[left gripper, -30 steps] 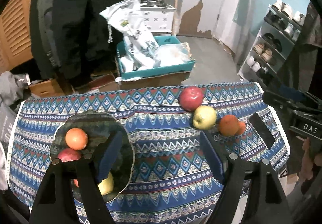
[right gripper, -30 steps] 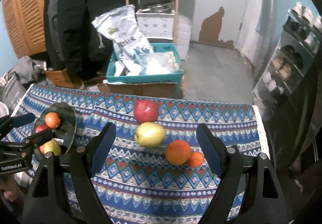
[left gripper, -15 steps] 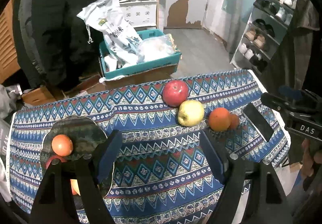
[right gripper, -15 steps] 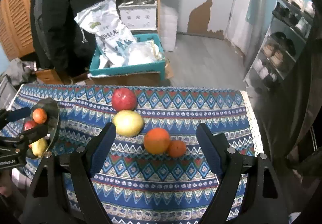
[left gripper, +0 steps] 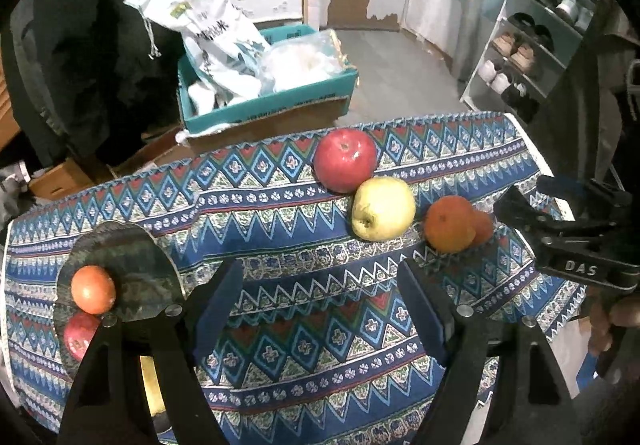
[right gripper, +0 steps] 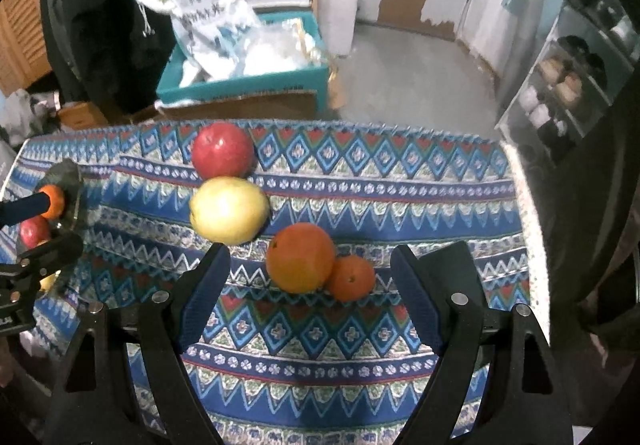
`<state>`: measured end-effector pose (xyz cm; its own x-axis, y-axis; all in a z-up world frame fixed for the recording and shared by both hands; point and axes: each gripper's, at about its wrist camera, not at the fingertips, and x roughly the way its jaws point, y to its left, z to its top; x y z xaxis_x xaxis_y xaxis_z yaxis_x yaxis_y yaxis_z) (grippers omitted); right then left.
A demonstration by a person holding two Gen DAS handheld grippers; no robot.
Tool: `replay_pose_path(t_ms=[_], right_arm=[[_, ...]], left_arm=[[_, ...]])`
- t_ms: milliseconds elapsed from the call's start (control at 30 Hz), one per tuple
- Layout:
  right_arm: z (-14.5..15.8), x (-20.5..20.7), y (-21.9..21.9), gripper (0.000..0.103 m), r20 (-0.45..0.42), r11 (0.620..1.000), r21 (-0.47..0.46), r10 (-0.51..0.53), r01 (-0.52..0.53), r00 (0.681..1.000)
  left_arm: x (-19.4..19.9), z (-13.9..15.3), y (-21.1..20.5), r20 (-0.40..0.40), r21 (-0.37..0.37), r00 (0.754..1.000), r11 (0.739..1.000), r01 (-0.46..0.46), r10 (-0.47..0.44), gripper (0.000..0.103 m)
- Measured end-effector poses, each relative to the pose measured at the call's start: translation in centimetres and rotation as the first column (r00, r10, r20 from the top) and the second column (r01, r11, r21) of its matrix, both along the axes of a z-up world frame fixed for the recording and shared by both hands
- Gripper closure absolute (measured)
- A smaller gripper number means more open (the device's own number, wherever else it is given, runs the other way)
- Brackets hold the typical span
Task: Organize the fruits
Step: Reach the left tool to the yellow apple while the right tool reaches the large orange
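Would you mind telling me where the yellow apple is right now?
The yellow apple lies on the patterned tablecloth, touching the red apple behind it, with the large orange to its right.

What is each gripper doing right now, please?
Left gripper: open, holding nothing.
Right gripper: open, holding nothing.

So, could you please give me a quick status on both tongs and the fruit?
Left tongs open, empty. Right tongs open, empty, facing large orange. Nothing blocking.
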<state>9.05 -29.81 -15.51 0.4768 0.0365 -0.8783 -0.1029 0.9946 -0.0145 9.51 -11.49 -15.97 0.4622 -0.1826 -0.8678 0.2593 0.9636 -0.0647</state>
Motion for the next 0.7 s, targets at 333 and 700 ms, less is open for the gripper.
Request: replay_pose_path(t_ms=[333, 700], right_arm=[[-5.4, 2.3, 0.4, 0.021, -0.103, 0.999, -0.006, 0.042, -0.042, 0.994], [-9.2, 3.6, 0.9, 0.021, -0.158, 0.996, -0.023, 0.077, -0.082, 0.984]], left_arm=[[2.4, -3.9, -0.3, -0.073, -0.035, 0.997, 0.999, -0.022, 0.019, 0.022], [4.2, -6.3, -0.3, -0.121, -0.068, 0.992, 0.997, -0.032, 0.023, 0.022]])
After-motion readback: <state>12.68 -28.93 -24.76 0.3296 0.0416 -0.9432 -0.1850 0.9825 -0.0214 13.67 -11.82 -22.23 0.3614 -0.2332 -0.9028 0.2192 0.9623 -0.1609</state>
